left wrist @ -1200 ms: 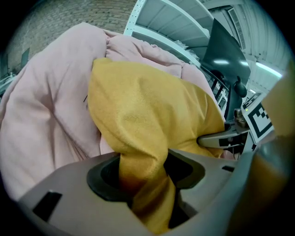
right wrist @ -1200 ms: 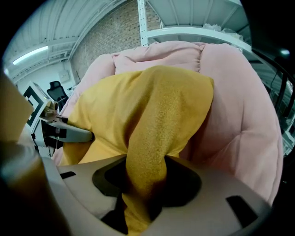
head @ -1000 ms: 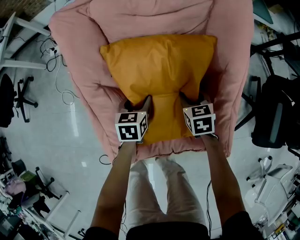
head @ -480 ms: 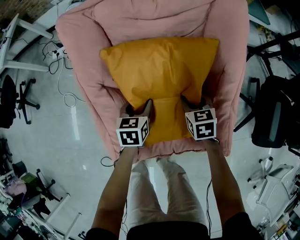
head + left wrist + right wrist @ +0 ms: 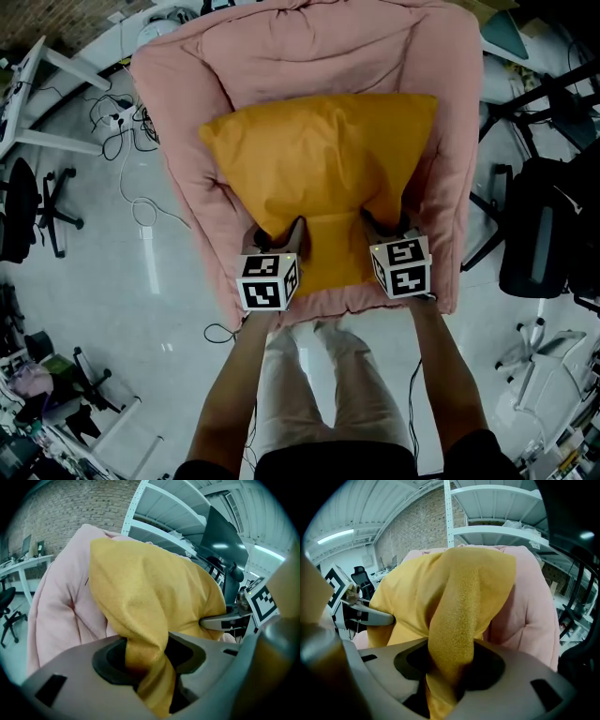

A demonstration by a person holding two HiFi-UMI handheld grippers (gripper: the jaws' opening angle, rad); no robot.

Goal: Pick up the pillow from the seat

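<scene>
We pinch the yellow pillow [image 5: 323, 169] at its 6 o'clock edge, left gripper [image 5: 295, 228] closing on a fold, right gripper [image 5: 372, 218] clamped on another, sharing the load to lift it off the pink armchair [image 5: 178, 122]

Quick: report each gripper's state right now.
Left gripper: jaws closing, already pinching a fold of the yellow pillow.
Right gripper: shut on another fold of the pillow.
</scene>
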